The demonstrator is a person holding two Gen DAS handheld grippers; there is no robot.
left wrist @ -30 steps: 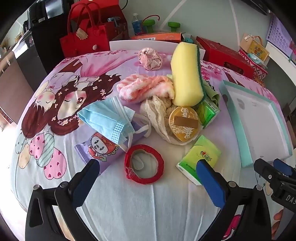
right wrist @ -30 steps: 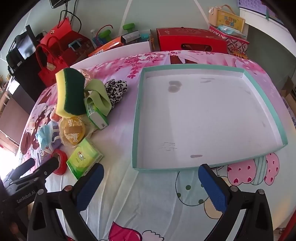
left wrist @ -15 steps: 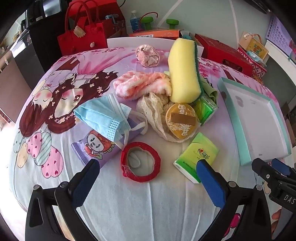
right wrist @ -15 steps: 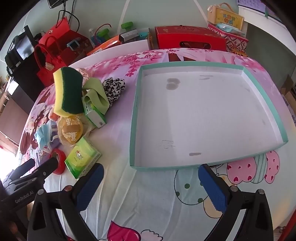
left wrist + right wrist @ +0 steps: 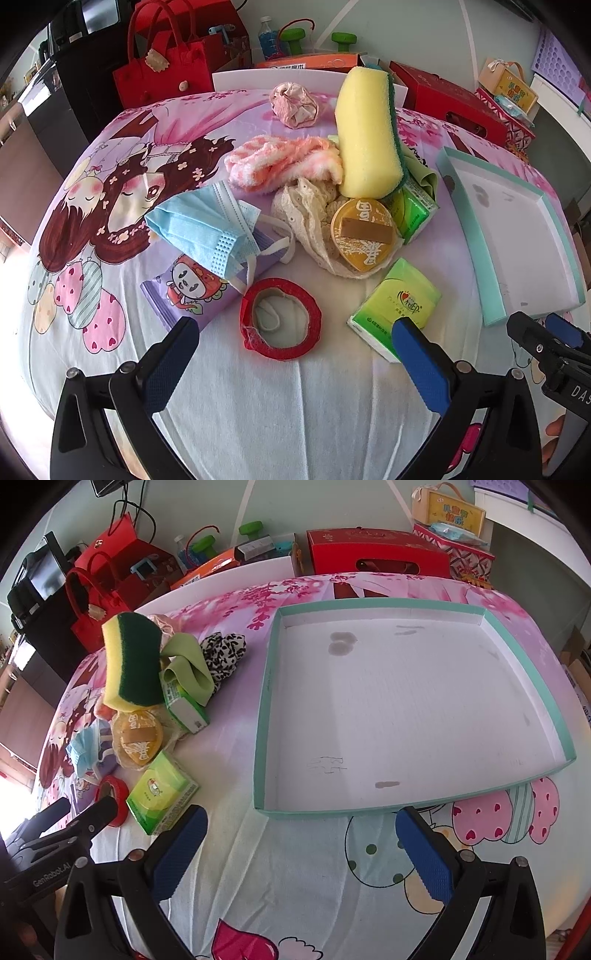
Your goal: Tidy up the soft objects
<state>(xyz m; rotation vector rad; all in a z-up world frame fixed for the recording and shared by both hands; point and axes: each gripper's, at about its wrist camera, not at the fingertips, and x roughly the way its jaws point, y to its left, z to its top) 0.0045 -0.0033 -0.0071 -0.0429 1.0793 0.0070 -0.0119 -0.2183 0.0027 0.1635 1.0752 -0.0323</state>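
Tape ring [image 5: 279, 318] lies between the spread left claw [image 5: 295, 363] fingers.

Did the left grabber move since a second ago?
Yes. The left gripper has pulled back a little from the pile: the red tape ring and the tray sit slightly higher in its view. Its jaws are open.

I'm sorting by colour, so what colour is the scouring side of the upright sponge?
Dark green on the yellow sponge, clearest in the right wrist view.

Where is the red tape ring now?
In the left wrist view, the red tape ring lies on the sheet just ahead of the open left gripper, beside the green tissue pack.
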